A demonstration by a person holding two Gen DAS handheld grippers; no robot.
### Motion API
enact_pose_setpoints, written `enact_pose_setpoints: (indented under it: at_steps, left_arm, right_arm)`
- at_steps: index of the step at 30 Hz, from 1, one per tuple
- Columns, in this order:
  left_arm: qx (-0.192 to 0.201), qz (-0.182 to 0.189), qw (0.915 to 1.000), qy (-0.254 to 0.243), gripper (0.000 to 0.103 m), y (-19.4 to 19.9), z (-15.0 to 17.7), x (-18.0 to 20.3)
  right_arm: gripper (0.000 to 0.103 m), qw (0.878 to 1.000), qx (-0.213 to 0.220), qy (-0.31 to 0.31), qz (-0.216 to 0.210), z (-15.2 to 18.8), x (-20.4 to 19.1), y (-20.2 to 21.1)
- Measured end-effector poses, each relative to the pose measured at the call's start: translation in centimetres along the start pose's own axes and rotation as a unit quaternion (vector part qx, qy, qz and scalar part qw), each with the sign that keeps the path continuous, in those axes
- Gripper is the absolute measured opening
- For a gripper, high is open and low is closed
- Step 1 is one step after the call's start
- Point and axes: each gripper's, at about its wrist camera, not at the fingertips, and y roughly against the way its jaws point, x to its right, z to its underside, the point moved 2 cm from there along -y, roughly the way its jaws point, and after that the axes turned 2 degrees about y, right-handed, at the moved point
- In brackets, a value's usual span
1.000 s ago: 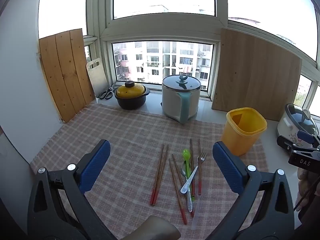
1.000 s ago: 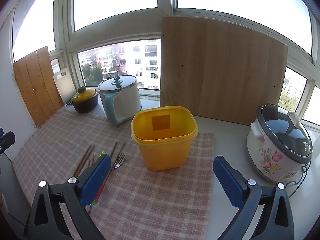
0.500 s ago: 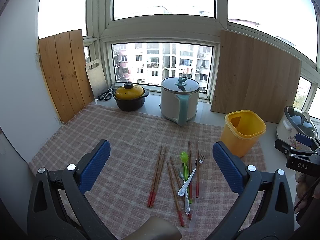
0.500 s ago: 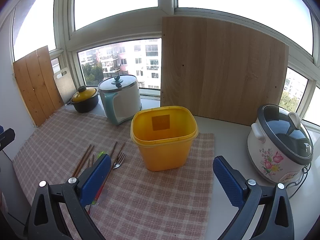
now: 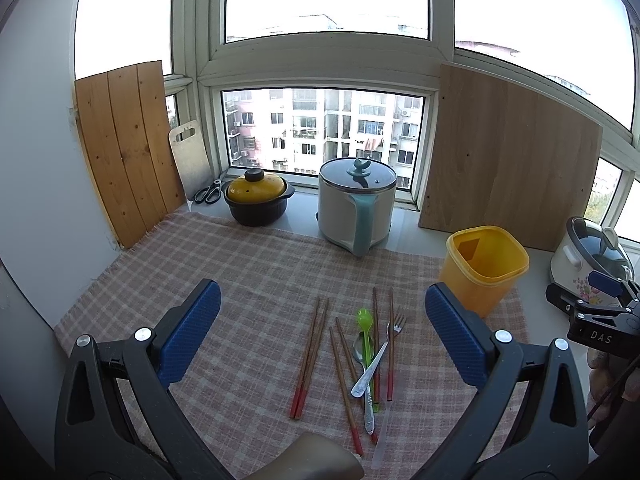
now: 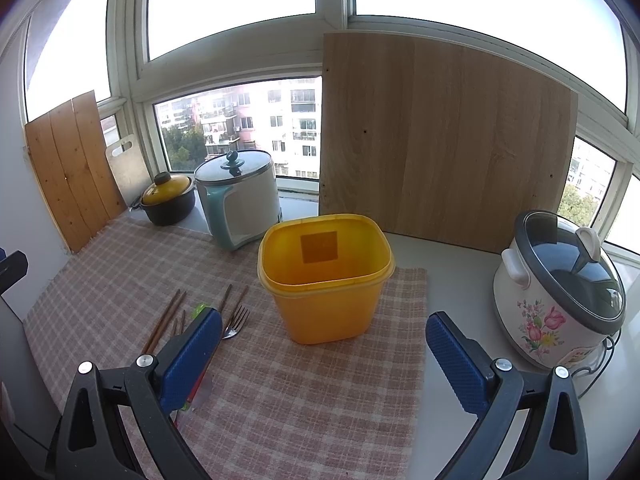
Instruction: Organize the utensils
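Note:
Several red-tipped wooden chopsticks (image 5: 310,354), a green plastic spoon (image 5: 366,330), a metal spoon (image 5: 361,354) and a metal fork (image 5: 380,356) lie loose on the checked cloth (image 5: 240,280). An empty yellow tub (image 5: 482,266) stands to their right; it is centred in the right wrist view (image 6: 326,276). My left gripper (image 5: 320,336) is open and empty, above and short of the utensils. My right gripper (image 6: 324,348) is open and empty, short of the tub; the fork (image 6: 236,320) and chopsticks (image 6: 166,320) show by its left finger.
A white-and-teal cooker (image 5: 356,204) and a yellow-lidded black pot (image 5: 258,200) stand by the window. A floral rice cooker (image 6: 560,288) sits right of the cloth. Wooden boards (image 6: 444,140) lean on the window, with scissors (image 5: 208,192) at the back left.
The left gripper has drawn back and up a little, so the utensils and tub look smaller and farther. The right gripper has hardly moved.

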Motion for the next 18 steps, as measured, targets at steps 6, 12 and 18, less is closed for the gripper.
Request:
enact_pose_setpoints:
  at_steps: [6, 12, 18]
  left_arm:
    - [0.0, 0.0, 1.0, 0.001, 0.103, -0.27, -0.07, 0.13]
    - [0.001, 0.0, 1.0, 0.001, 0.103, -0.2, 0.18, 0.17]
    - [0.0, 0.0, 1.0, 0.002, 0.103, -0.36, 0.27, 0.22]
  right_arm:
    - [0.103, 1.0, -0.001, 0.001, 0.001, -0.04, -0.01, -0.1]
    - [0.103, 1.0, -0.004, 0.004, 0.0, -0.02, -0.26, -0.19]
    - [0.103, 1.0, -0.005, 0.006, -0.001, -0.03, -0.33, -0.26]
